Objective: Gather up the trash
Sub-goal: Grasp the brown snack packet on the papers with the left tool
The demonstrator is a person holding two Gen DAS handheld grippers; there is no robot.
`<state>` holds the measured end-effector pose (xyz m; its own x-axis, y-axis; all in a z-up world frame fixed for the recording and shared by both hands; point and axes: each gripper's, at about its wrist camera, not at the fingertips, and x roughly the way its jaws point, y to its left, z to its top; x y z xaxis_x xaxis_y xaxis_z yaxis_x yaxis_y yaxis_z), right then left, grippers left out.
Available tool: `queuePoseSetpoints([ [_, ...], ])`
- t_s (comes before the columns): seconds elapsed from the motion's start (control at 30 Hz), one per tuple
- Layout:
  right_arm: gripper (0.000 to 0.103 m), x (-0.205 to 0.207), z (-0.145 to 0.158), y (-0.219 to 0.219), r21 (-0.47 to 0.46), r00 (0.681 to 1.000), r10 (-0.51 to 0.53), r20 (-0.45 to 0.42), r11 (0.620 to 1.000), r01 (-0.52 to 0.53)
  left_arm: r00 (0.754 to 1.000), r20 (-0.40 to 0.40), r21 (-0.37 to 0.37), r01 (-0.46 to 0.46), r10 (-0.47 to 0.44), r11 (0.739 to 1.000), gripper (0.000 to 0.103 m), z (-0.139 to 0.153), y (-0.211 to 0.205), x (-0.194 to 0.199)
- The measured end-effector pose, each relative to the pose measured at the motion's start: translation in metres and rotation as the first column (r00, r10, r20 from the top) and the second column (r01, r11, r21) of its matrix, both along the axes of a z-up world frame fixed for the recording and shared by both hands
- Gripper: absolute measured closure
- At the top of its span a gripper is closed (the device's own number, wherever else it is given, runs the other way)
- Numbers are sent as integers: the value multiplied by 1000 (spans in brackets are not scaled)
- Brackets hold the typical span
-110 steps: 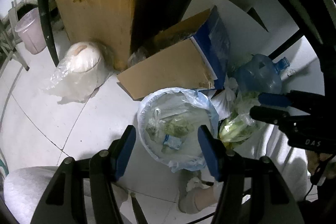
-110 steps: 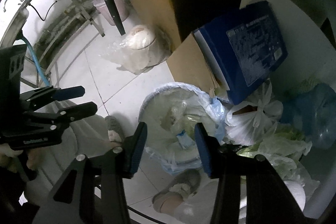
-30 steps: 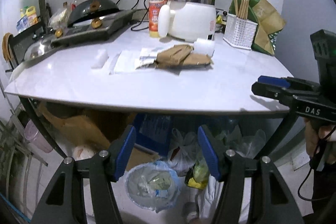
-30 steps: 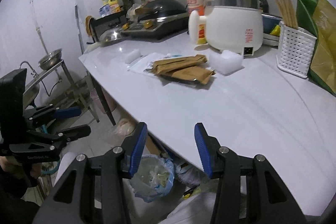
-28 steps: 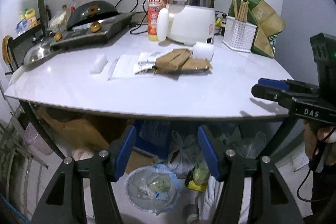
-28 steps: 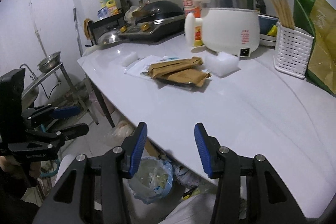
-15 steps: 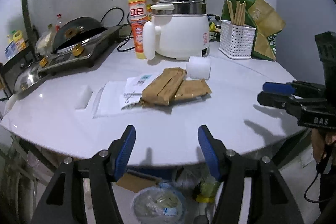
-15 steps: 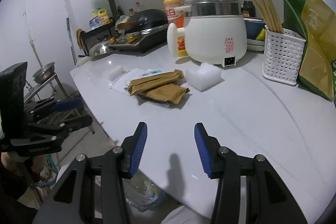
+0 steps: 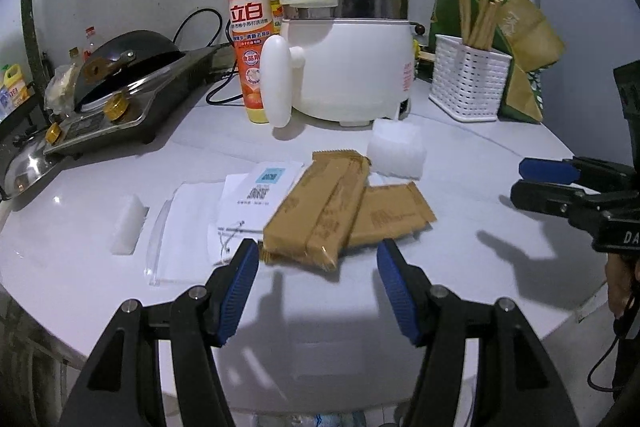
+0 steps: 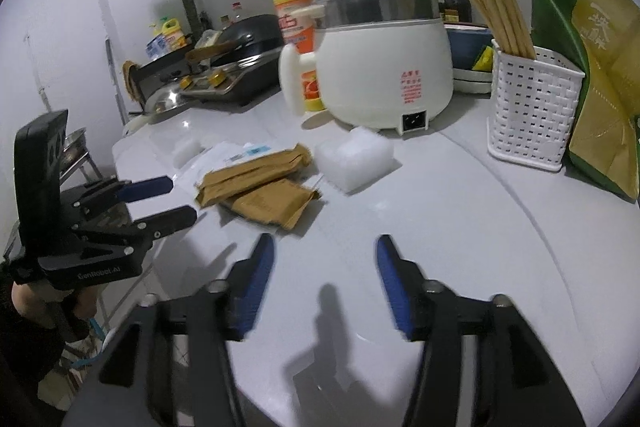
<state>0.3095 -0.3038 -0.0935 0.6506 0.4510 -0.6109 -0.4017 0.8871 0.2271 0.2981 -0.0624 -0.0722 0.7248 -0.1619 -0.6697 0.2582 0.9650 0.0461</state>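
A: Looking from the near edge outward, both claws hang over the bare front of the table with nothing in them. The left gripper stands about half open, aimed at the wrappers. The right gripper has just been opening its jaws, and nothing sits between them.

B: Where is the trash, then?

A: Mid-table, just beyond the left claw's tips. Two flat brown wrappers, one lying partly over the other, crinkled and thin. Under their left edge is a white paper with a blue label, and beside that a clear sleeve. A small white block lies well to the left; a bigger foam touches the wrappers' far end.

B: What could go wrong?

A: The wrappers lie flat on a smooth top, so I judge the tips may skid over them or push them along instead of pinching. Taking the top one could drag the lower one or the paper off the edge. The sleeve is nearly invisible and easy to miss.

B: And farther back?

A: The pot, the bottle and the basket stand behind. A long reach for the foam could nudge the pot's handle. The two claws are also near each other and could clash over one pile.
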Motion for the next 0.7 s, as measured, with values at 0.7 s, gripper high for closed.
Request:
queuePoseSetpoints([
  [0.7,27,83,-8,19,49,992,-101,-73,993,105,999,-23,31,49,-48,998,58,-18,4,27],
])
